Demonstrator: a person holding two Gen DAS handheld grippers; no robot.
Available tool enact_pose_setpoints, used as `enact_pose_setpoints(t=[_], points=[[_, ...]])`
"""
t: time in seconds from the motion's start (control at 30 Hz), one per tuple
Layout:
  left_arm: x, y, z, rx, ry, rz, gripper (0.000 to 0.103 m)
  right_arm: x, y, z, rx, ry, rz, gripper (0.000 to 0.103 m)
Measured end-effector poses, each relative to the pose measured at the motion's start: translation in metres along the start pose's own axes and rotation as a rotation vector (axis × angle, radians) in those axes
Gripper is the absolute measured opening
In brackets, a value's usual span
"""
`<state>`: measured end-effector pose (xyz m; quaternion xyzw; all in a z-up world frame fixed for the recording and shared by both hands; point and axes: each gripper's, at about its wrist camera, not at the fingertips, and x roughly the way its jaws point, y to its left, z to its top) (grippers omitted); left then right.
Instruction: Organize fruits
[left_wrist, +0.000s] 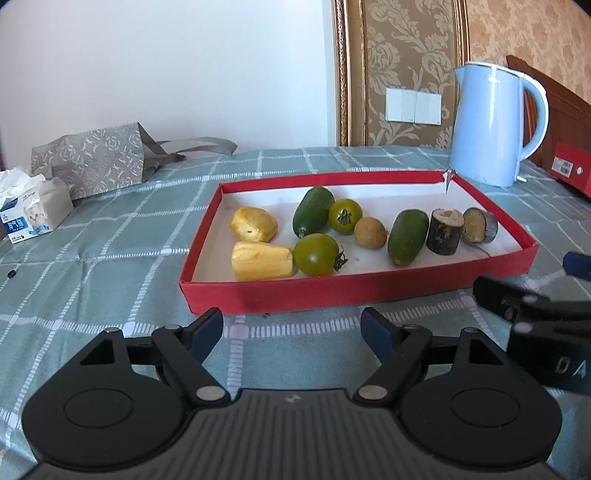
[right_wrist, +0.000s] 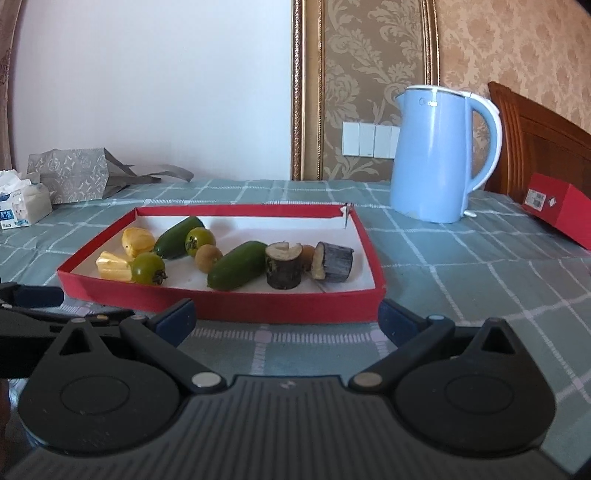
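A shallow red box (left_wrist: 332, 290) (right_wrist: 236, 304) with a white floor lies on the checked cloth. Inside sit two yellow jackfruit pieces (left_wrist: 260, 260) (right_wrist: 114, 269), two green tomatoes (left_wrist: 317, 254) (right_wrist: 149, 268), two dark green cucumbers (left_wrist: 313, 211) (right_wrist: 236, 265), a brown longan (left_wrist: 370, 232) (right_wrist: 208, 258) and two dark sugarcane stubs (left_wrist: 445, 231) (right_wrist: 283, 270). My left gripper (left_wrist: 293, 332) hovers open just before the box's near wall, nothing between its fingers. My right gripper (right_wrist: 286, 317) stands open before the box's near right corner, also empty.
A light blue kettle (left_wrist: 491, 125) (right_wrist: 436, 155) stands behind the box at the right. A second red box (right_wrist: 557, 210) lies at the far right. A patterned paper bag (left_wrist: 92, 158) and a tissue pack (left_wrist: 33, 210) sit at the far left.
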<state>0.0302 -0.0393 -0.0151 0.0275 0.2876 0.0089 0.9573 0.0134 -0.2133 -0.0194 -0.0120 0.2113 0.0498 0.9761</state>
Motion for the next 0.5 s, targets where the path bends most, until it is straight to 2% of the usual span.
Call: enact_pose_setpoints(t=[0.37,0.5], points=[[-0.004,0.000,-0.001,0.011,-0.037,-0.003,0.082,0.002,-0.001,-0.001,0.007,0.002,-0.008,0.103],[-0.011,0.001,-0.001,0.004,-0.084,0.019,0.082,0.003,-0.001,-0.002,0.003,0.007,-0.012,0.103]])
